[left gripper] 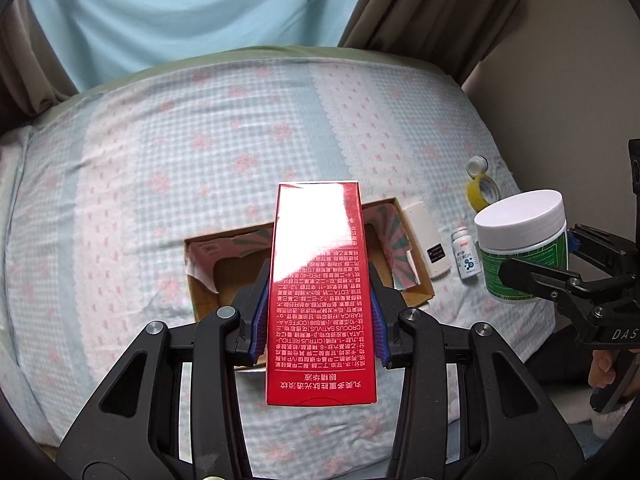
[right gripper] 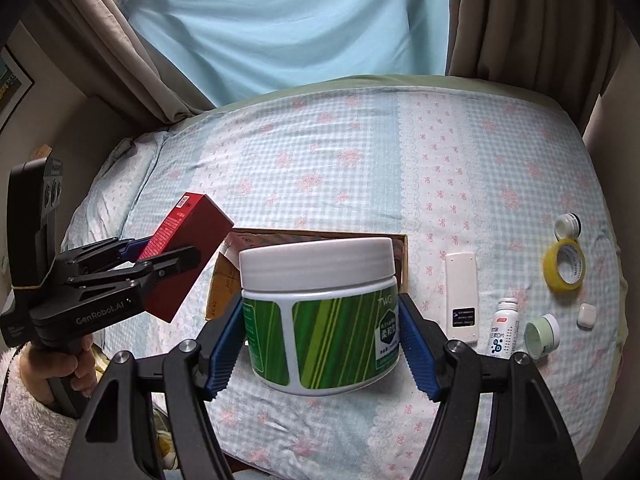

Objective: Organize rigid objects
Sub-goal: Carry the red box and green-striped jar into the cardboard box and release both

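Observation:
My left gripper [left gripper: 319, 316] is shut on a long red box [left gripper: 318, 292] with white print and holds it above the open cardboard box [left gripper: 416, 292] on the bed. In the right wrist view the red box [right gripper: 180, 256] and left gripper [right gripper: 160, 260] are at the left. My right gripper [right gripper: 322, 344] is shut on a green jar with a white lid [right gripper: 320, 312], held in the air in front of the cardboard box [right gripper: 400, 256]. The jar [left gripper: 520, 240] also shows at the right of the left wrist view.
On the checked bedspread [right gripper: 340, 168], right of the cardboard box, lie a white remote [right gripper: 462, 296], a small white bottle [right gripper: 503, 328], a pale green jar [right gripper: 542, 336], a yellow tape roll [right gripper: 564, 266], a small open pot [right gripper: 568, 226] and a white earbud case [right gripper: 587, 314].

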